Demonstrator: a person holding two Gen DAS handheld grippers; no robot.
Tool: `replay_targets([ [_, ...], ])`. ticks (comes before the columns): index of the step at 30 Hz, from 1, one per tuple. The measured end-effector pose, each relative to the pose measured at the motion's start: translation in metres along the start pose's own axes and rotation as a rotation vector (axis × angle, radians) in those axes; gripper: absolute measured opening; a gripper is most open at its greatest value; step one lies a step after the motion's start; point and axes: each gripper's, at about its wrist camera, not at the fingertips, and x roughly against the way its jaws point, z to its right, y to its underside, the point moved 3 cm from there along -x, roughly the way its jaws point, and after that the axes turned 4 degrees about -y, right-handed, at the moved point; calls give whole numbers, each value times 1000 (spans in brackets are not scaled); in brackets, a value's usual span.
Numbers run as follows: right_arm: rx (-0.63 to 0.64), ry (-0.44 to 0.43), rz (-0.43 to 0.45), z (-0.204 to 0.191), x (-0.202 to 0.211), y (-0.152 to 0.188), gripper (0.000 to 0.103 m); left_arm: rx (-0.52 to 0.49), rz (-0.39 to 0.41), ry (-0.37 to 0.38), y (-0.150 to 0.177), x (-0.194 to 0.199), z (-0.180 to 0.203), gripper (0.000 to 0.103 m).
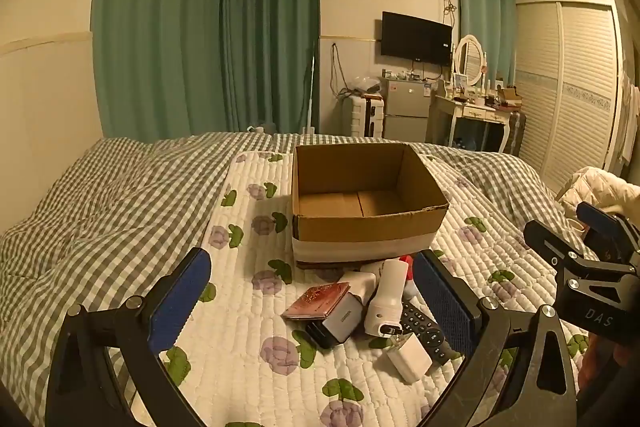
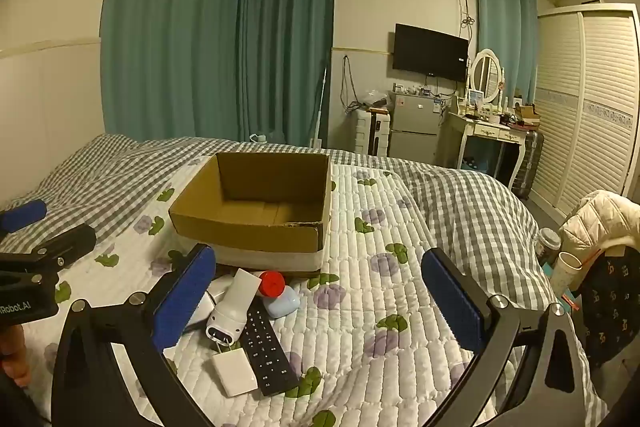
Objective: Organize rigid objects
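Left gripper (image 1: 310, 301) hung over the bed, jaws spread wide, nothing between them. Right gripper (image 2: 318, 297) likewise, jaws spread, empty, well off to the right of the pile.

Open cardboard box (image 1: 362, 195) sat on the floral quilted mat (image 1: 248, 359) on the bed, inside bare as far as could be seen. Clutter lay in a heap just in front of the box: black remote (image 2: 266, 349), white charger block (image 2: 234, 373) touching the remote's left edge, white handheld device (image 2: 232, 305) leaning across the remote's top end, red-capped item (image 2: 272, 283) near the box's front wall, pale blue case (image 2: 284, 301) just below it. From the left wrist view, a glittery pink card case (image 1: 318, 301) rested on a white-and-black power bank (image 1: 336, 323). Gingham duvet (image 1: 100, 195) lay under the mat.
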Motion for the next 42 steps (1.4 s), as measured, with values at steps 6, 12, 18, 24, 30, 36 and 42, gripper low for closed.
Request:
replay_targets([
  [6, 1, 3, -3, -1, 0, -3, 103, -6, 0, 6, -3, -1, 2, 103],
  [12, -3, 6, 2, 0, 1, -3, 103, -11, -5, 7, -2, -1, 4, 103],
  [18, -15, 19, 16, 4, 2, -5, 103, -11, -5, 6, 0, -1, 5, 103],
  [24, -14, 15, 7, 4, 1, -4, 103, -3, -13, 7, 3, -2, 5, 103],
  [30, -11, 20, -12, 1, -2, -1, 103, 3, -23, 2, 5, -3, 4, 103],
  [36, -17, 18, -21, 2, -3, 0, 103, -1, -25, 3, 5, -3, 3, 103],
  [42, -11, 16, -23, 2, -4, 1, 103, -2, -30, 1, 4, -3, 3, 103],
])
